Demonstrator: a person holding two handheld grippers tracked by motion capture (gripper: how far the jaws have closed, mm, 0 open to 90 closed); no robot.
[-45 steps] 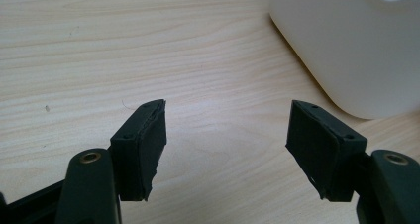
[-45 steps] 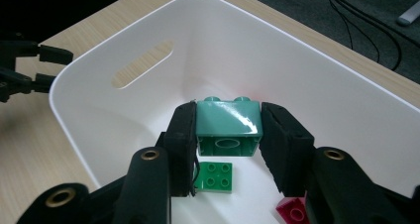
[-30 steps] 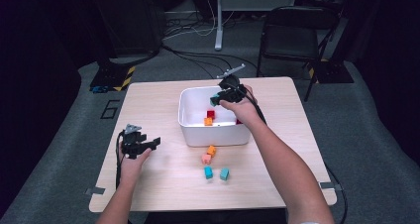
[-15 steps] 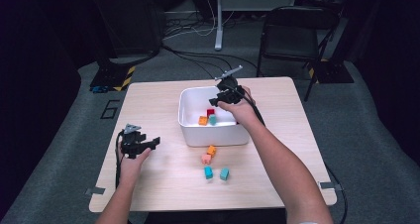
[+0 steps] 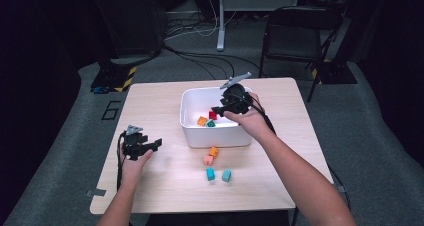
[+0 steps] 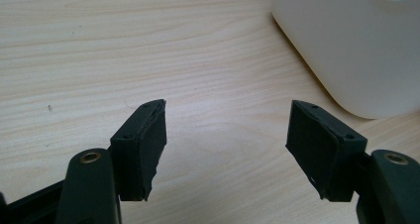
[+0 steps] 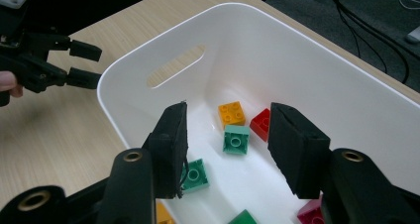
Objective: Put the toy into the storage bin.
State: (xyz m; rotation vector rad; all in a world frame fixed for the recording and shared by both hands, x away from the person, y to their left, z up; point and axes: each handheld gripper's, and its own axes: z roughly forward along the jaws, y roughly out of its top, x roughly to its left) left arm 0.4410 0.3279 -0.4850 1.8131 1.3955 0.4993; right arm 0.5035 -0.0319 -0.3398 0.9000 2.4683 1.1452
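Drifted back toward the bin's near wall, right gripper (image 5: 216, 109), jaws just parted, nothing between them. Left gripper (image 5: 159, 142) idle, spread wide over bare table (image 5: 160, 186). Loose bricks (image 5: 216, 163) in front of white bin (image 5: 215, 136): light, rigid, slick; best pinched across flat sides. Deeper, per right gripper view, green brick (image 7: 236, 139) beside orange and red ones.

Your white bin (image 5: 215, 136) sits mid-table holding orange (image 7: 231, 113), red (image 7: 261, 123) and green bricks (image 7: 236, 139) lying flat, studs up. Four more bricks (image 5: 216, 162) lie loose just in front of it.
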